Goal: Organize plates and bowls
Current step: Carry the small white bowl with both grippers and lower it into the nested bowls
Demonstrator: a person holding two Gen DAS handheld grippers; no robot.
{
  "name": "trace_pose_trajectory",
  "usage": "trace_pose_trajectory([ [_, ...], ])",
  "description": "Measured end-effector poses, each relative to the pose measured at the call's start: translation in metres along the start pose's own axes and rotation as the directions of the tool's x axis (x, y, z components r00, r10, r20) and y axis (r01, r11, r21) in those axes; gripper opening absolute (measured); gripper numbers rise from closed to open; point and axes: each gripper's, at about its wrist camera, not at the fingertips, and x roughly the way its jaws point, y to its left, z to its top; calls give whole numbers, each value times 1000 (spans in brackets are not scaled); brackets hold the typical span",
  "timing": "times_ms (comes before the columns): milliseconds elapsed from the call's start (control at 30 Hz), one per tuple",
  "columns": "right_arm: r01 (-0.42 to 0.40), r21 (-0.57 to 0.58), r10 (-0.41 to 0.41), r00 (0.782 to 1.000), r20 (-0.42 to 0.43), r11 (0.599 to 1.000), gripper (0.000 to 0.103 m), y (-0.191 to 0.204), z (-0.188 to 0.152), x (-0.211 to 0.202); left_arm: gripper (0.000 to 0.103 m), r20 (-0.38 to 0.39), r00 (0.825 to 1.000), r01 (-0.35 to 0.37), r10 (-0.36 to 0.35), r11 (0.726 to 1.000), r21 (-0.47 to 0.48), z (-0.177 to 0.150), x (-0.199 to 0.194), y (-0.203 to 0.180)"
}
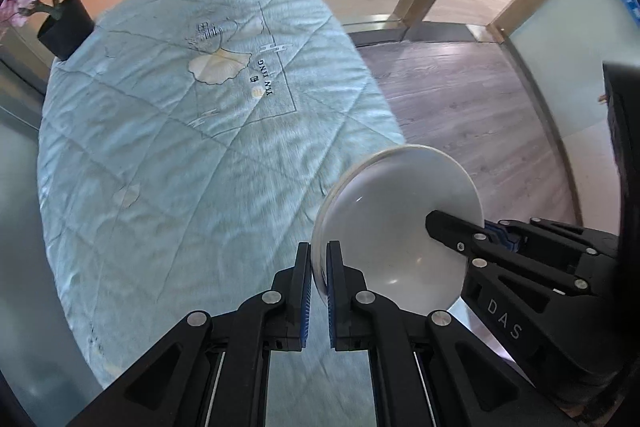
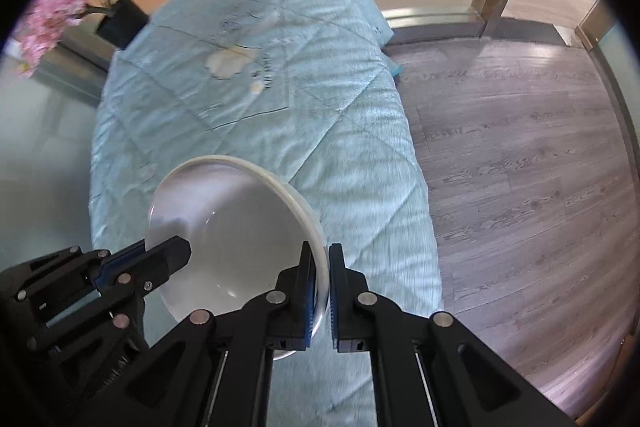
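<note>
Plates, two white ones stacked rim to rim, are held aloft above the quilted tablecloth, clamped at opposite rims by left gripper and right gripper. Neither is nearer. Only the right view shows the table's floor-side edge.

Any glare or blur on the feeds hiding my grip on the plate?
Left wrist: small glints on the plate, rim sharp in the left gripper; cloth slightly smeared. Right wrist: more blur on the tablecloth, plate rim readable in the right gripper.
</note>
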Motion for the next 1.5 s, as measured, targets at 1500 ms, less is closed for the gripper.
trace_pose_trajectory([
  [1500,-9,-8,8,985,-174,1000,7,10,-361,-16,4,-144,982,114,-119,992,-44,-409,-25,-47],
])
